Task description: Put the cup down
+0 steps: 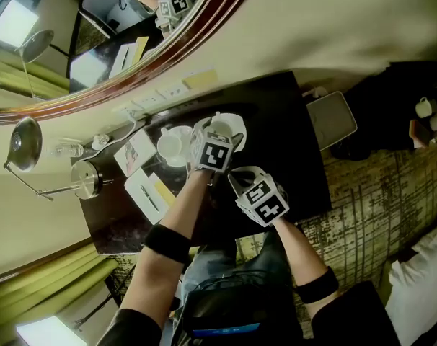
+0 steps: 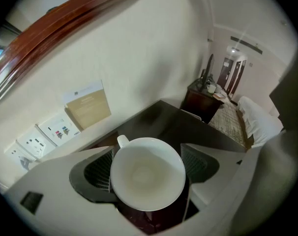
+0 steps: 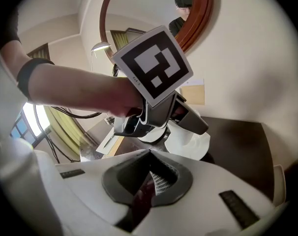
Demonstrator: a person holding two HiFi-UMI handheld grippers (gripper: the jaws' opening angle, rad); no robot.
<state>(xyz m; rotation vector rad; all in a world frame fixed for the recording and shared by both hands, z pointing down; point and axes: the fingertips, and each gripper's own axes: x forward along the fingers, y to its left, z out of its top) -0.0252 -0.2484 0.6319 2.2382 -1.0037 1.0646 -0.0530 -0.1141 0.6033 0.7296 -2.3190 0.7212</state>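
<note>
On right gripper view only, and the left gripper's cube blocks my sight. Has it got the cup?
Observer: Yes. The left gripper view shows the left gripper shut on the white cup, with a pad on each side. The cup is empty.
Operator: Handle direction?
Observer: The handle points away from the gripper, toward the wall.
Operator: Anything else nearby?
Observer: The head view shows a second cup just left of the held one.
</note>
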